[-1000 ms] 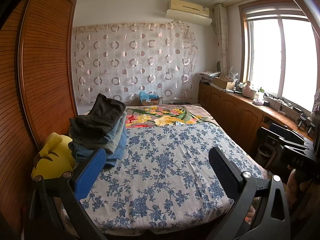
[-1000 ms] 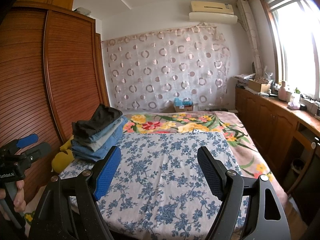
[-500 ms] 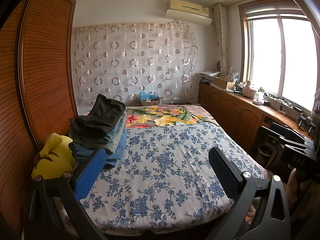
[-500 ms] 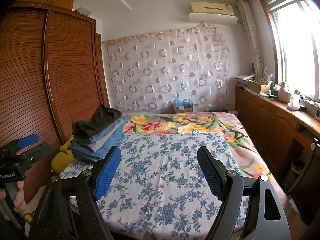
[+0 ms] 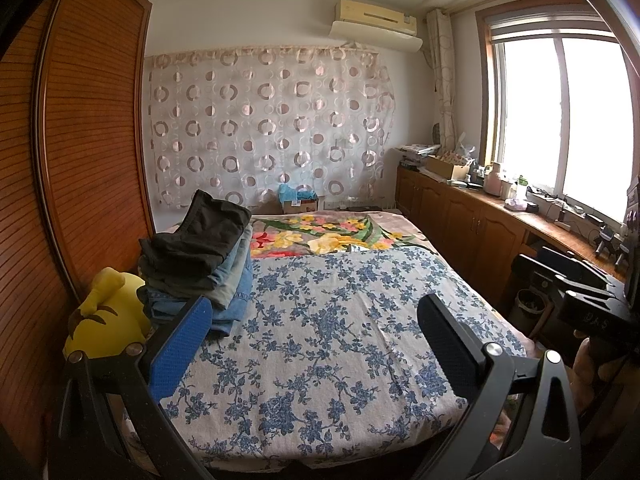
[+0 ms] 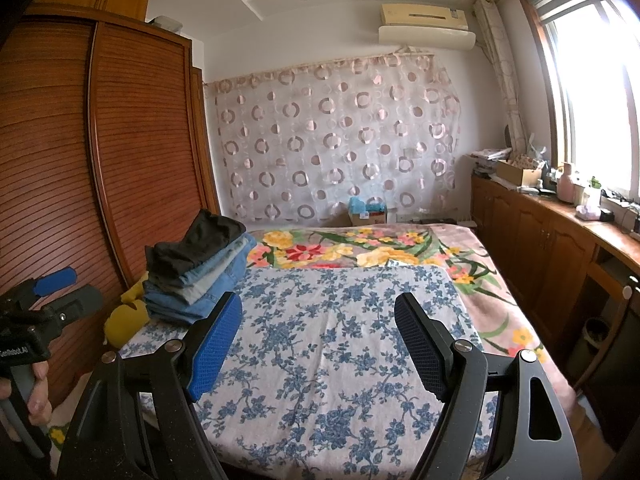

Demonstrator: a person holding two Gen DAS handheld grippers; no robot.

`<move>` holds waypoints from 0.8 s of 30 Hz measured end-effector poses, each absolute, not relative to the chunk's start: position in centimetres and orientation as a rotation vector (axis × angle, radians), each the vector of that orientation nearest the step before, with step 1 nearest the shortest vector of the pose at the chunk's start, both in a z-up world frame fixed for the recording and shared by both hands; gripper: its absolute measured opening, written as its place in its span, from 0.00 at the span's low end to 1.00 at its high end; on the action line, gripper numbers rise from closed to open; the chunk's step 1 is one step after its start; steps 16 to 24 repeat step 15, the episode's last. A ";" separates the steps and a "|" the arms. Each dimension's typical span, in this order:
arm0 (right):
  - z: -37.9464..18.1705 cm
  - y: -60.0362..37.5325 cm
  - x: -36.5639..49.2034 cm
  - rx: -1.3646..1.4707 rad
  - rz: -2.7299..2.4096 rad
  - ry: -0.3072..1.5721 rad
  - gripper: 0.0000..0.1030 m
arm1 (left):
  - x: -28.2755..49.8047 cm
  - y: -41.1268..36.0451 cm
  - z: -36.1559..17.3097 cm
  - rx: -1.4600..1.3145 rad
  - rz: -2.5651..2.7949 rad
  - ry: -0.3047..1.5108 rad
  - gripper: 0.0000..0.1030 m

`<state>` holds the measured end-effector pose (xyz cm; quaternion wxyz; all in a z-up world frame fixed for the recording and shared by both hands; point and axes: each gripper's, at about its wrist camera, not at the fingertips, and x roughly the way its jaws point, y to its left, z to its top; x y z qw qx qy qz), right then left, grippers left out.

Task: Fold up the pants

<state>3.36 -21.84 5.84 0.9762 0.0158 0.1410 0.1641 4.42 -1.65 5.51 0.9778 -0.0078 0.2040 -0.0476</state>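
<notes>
A stack of folded pants [image 5: 200,264], dark ones on top of blue jeans, sits on the left side of the bed [image 5: 320,340]; it also shows in the right wrist view [image 6: 198,272]. My left gripper [image 5: 312,340] is open and empty, held above the near end of the bed, just right of the stack. My right gripper [image 6: 320,344] is open and empty over the blue floral sheet [image 6: 340,320]. The left gripper's body [image 6: 36,320] shows at the left edge of the right wrist view, and the right gripper's body [image 5: 576,292] at the right edge of the left wrist view.
A yellow plush toy [image 5: 104,320] lies by the stack against the wooden wardrobe [image 5: 80,160]. A floral blanket [image 5: 320,236] covers the bed's far part. Wooden cabinets [image 5: 472,224] with clutter run under the window on the right. A bin [image 5: 528,308] stands beside the bed.
</notes>
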 end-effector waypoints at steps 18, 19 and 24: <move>6.0 -21.8 3.3 0.031 0.331 0.285 0.78 | 4.1 -2.1 5.9 -0.013 -0.096 0.407 1.00; 6.0 -21.8 3.3 0.031 0.331 0.285 0.78 | 4.1 -2.1 5.9 -0.013 -0.096 0.407 1.00; 6.0 -21.8 3.3 0.031 0.331 0.285 0.78 | 4.1 -2.1 5.9 -0.013 -0.096 0.407 1.00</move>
